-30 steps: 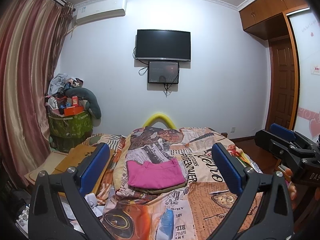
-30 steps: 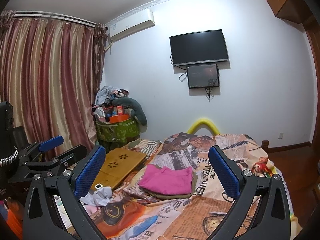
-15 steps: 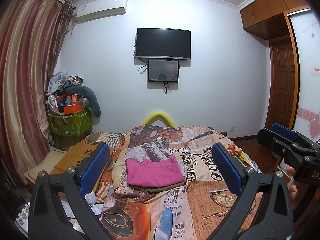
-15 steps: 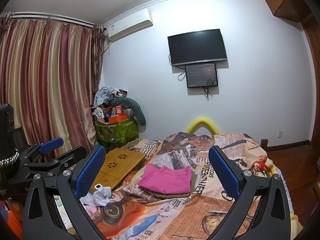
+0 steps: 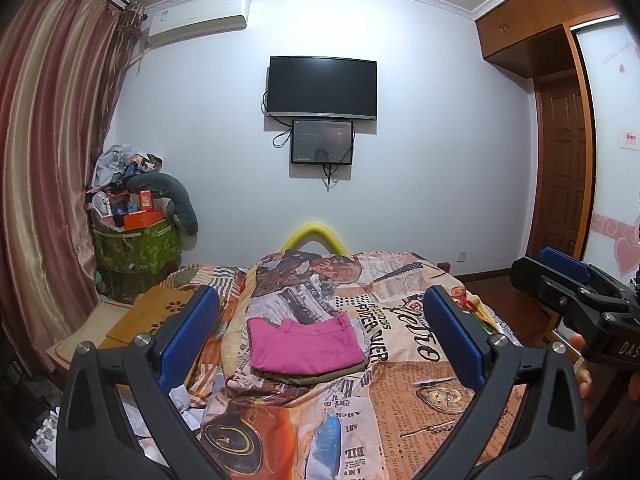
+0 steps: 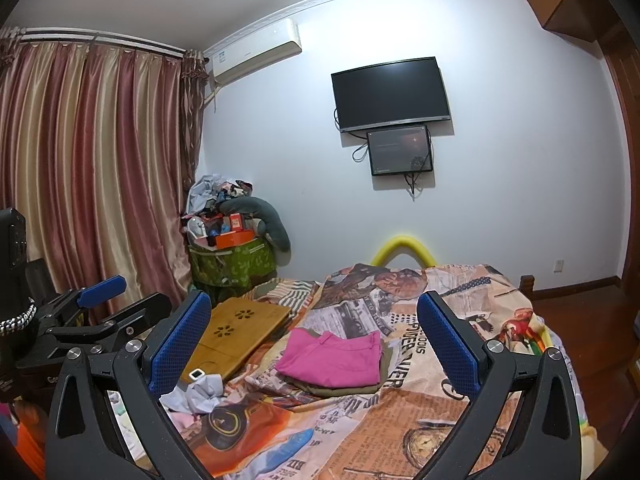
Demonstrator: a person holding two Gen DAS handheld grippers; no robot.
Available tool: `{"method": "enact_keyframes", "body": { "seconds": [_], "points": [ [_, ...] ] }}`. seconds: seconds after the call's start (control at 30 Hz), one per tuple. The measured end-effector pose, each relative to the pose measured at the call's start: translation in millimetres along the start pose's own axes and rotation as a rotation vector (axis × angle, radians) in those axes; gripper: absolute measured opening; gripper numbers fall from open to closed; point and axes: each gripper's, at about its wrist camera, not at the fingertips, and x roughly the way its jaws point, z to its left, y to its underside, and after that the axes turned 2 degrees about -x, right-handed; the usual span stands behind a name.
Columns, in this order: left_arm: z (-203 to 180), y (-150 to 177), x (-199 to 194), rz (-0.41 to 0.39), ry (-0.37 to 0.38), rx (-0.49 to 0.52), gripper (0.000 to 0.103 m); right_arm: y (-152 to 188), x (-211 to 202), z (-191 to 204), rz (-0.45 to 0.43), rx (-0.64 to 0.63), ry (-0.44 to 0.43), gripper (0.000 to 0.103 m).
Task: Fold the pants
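Folded pink pants (image 5: 304, 345) lie on top of a folded olive garment (image 5: 320, 376) in the middle of the bed; they also show in the right wrist view (image 6: 334, 358). My left gripper (image 5: 320, 340) is open and empty, held above the bed well short of the pile. My right gripper (image 6: 314, 344) is open and empty, also held back from the pile. Each gripper shows in the other's view, the right one (image 5: 568, 292) at the right edge and the left one (image 6: 100, 312) at the left edge.
The bed has a newspaper-print cover (image 5: 400, 380). A bamboo lap tray (image 6: 236, 332) and crumpled white cloth (image 6: 200, 392) lie on its left side. A green basket piled with clutter (image 5: 136, 244) stands by the curtain. A wooden door (image 5: 564, 168) is at the right.
Both views have lifted and pulled back slightly. The pink pants lie unchanged on the bed. Both grippers stay open.
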Motion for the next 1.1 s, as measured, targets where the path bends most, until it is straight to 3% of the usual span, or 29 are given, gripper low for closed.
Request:
{"method": "enact_keyframes", "body": {
  "seconds": [0.6, 1.1],
  "points": [
    [0.9, -0.8, -2.5, 0.010, 0.035, 0.004, 0.103, 0.5, -2.0, -1.9, 0.001, 0.003, 0.001, 0.102],
    [1.7, 4.5, 13.6, 0.071, 0.054, -0.024, 0.103, 3.5, 0.3, 2.9, 0.023, 0.011, 0.010, 0.102]
  ]
}}
